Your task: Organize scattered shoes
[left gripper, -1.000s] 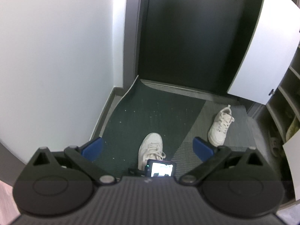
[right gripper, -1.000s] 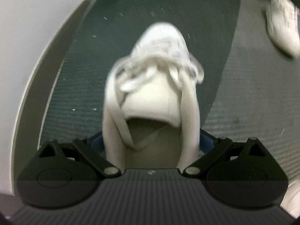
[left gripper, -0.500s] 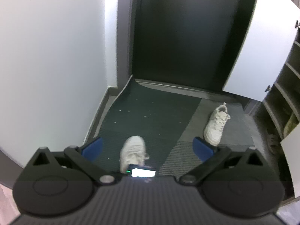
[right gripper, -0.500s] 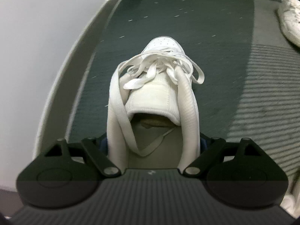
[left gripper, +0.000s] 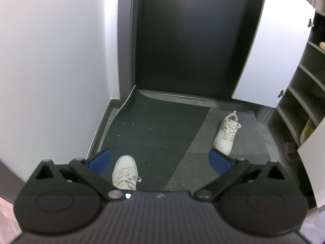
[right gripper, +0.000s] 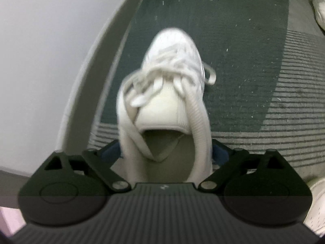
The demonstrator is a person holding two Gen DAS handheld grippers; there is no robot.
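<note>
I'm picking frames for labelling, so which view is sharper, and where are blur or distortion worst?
Left wrist view: sharp, the far sneaker on the mat crisp; fisheye bends the white wall and cabinet door. Right wrist view: motion-blurred, the near sneaker smeared, laces soft, mat stripes streaked; edges curve strongly.

Your left wrist camera looks steeply down from well above the dark mat (left gripper: 154,126), facing the door (left gripper: 195,36). Your right wrist camera sits close over the held white sneaker (right gripper: 170,93). Both views share that sneaker (left gripper: 124,171) and the mat (right gripper: 233,40).
</note>
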